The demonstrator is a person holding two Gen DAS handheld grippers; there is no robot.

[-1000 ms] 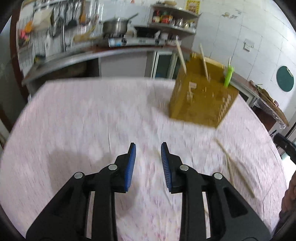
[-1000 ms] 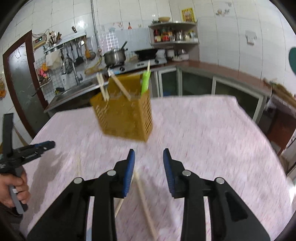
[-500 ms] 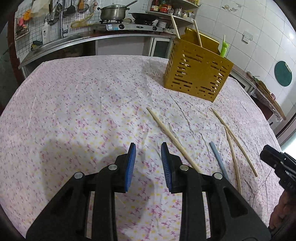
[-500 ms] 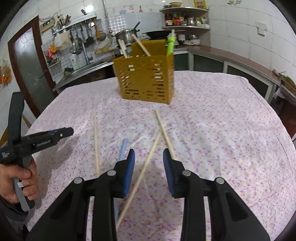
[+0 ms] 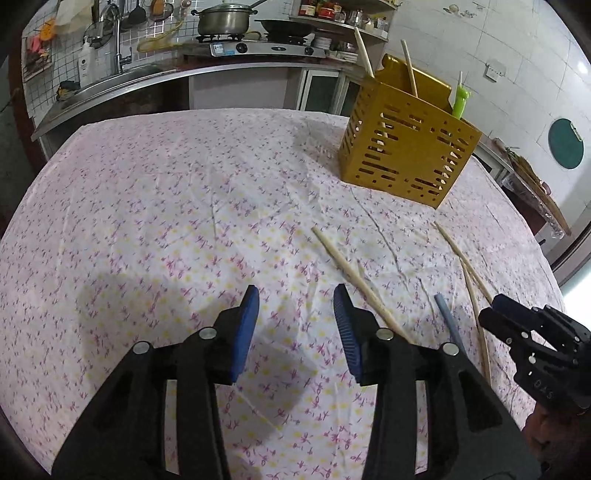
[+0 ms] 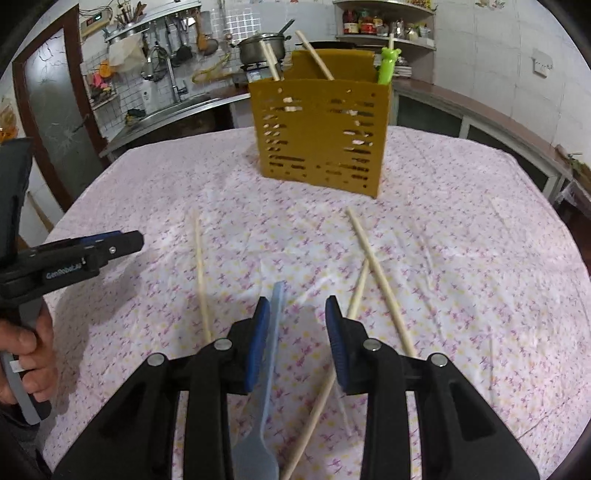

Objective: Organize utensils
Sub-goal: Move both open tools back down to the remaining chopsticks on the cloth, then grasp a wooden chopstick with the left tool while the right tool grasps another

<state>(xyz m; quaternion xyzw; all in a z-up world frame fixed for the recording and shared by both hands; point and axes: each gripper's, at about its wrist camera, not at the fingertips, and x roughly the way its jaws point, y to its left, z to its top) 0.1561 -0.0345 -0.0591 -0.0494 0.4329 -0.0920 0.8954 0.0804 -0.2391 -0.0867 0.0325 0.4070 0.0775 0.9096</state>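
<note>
A yellow slotted utensil basket [image 5: 406,155] [image 6: 321,136] stands on the far part of the table, with a few chopsticks and a green-handled utensil [image 6: 386,68] in it. Loose wooden chopsticks [image 6: 380,280] [image 6: 199,273] [image 5: 354,277] lie on the flowered cloth. A pale blue utensil [image 6: 271,339] [image 5: 447,317] lies under my right gripper [image 6: 295,306], between its open jaws and close to the left pad; another chopstick [image 6: 321,398] crosses beneath the right pad. My left gripper [image 5: 295,299] [image 6: 110,243] hovers over bare cloth, its jaws opening with nothing between them.
The round table's pink flowered cloth [image 5: 147,206] is bare on its left half. A hand [image 6: 26,354] holds the left gripper's handle. Behind are a counter with a sink [image 5: 110,81], a stove and pot [image 5: 225,20], and a shelf of jars.
The right gripper came forward and down, so the blue utensil and a chopstick now lie under its jaws. The left gripper's jaws widened; it stayed about in place.
</note>
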